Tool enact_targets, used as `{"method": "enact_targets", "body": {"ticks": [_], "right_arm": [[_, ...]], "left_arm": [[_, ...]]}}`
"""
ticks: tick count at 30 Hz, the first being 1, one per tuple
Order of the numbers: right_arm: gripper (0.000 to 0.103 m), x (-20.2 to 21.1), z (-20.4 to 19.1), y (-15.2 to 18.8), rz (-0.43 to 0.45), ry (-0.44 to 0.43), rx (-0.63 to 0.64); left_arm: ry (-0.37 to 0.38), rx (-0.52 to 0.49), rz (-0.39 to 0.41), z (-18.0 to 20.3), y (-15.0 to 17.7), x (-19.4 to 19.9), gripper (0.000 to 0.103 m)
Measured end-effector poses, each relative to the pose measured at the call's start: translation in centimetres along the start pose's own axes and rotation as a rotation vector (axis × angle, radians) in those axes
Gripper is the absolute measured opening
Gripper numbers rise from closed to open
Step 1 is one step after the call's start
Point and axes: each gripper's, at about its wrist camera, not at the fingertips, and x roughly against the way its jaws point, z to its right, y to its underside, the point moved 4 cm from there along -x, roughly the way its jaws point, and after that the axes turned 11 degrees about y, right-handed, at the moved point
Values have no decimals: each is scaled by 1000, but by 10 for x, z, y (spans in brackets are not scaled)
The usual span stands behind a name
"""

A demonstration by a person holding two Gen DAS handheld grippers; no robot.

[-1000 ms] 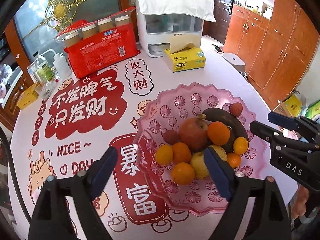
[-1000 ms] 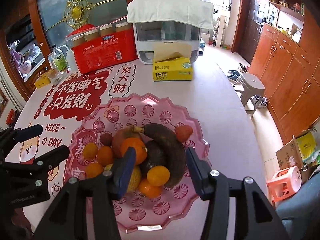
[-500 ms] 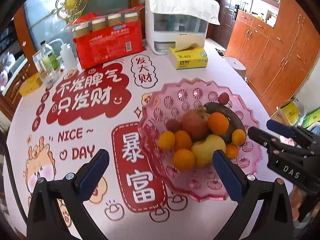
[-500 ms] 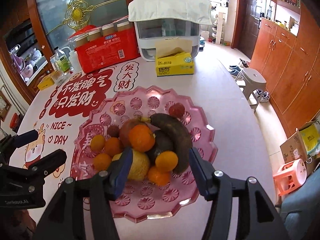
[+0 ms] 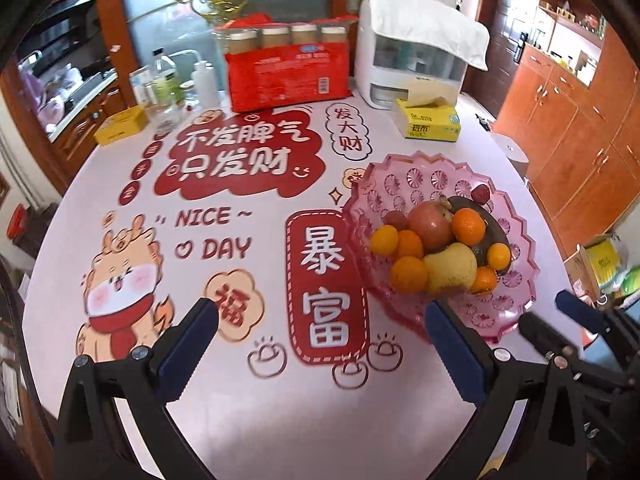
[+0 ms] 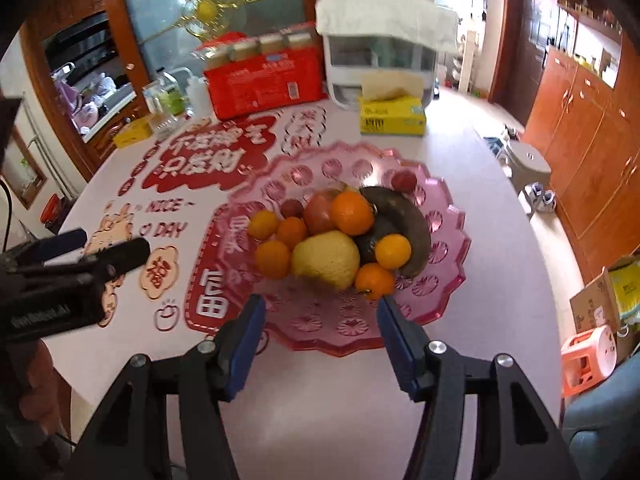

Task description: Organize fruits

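Observation:
A pink glass fruit plate (image 5: 516, 292) (image 6: 320, 336) holds a heap of fruit: several oranges (image 5: 408, 274) (image 6: 352, 212), a yellow pear (image 5: 452, 268) (image 6: 326, 258), a red apple (image 5: 430, 222) (image 6: 320, 210), a dark banana (image 6: 404, 220) and a small red fruit (image 5: 480, 193) (image 6: 404, 180). My left gripper (image 5: 320, 320) is open and empty, above the table to the left and front of the plate. My right gripper (image 6: 320, 316) is open and empty, just in front of the plate's near rim. Each gripper shows in the other's view.
At the table's far side stand a red pack of jars (image 5: 286, 72), a white covered dispenser (image 5: 412, 60), a yellow tissue box (image 5: 428, 124), bottles (image 5: 164, 80) and a small yellow box (image 5: 120, 130). A stool (image 6: 530, 164) and wooden cabinets (image 6: 592, 140) are to the right.
Both grippers have pulled back and up from the plate, so the plate looks smaller and farther. The left view has swung left over the printed tablecloth. The fruit has not moved.

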Motion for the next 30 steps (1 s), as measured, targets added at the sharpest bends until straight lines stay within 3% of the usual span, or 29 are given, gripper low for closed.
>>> {"method": "enact_targets", "body": {"ticks": [10,30], "right_arm": [[64,36,0,2,-14,-1,-87],[64,43,-17,6,11,-17,-58]], "left_arm": [[-87,45,49,-11,17,41,102],[-67,25,69,-7,23,48,102]]}}
